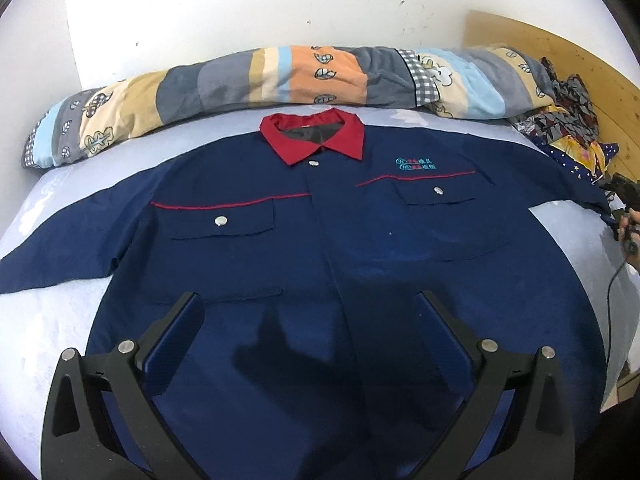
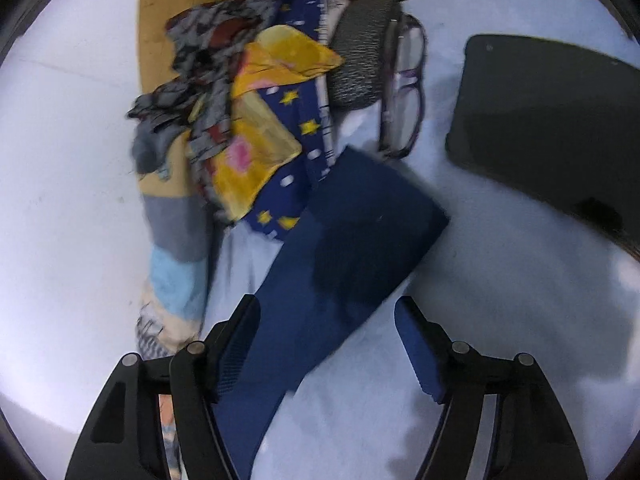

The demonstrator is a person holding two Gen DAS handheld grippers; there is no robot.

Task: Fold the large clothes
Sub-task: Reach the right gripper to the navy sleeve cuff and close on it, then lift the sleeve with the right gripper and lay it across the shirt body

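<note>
A navy work jacket with a red collar lies spread face up on the bed, both sleeves stretched outward. My left gripper hovers open over the jacket's lower front, nothing between its fingers. In the right wrist view the cuff end of the jacket's sleeve lies flat on the sheet. My right gripper stands open just above it, with the sleeve running between the two fingers and the pads not pressing on it. A hand shows at the right edge of the left wrist view, by that sleeve's end.
A rolled patchwork quilt lies along the wall behind the collar. A heap of patterned clothes sits against the wooden headboard. Eyeglasses, a grey roll and a flat black object lie beyond the cuff. Pale blue sheet surrounds the jacket.
</note>
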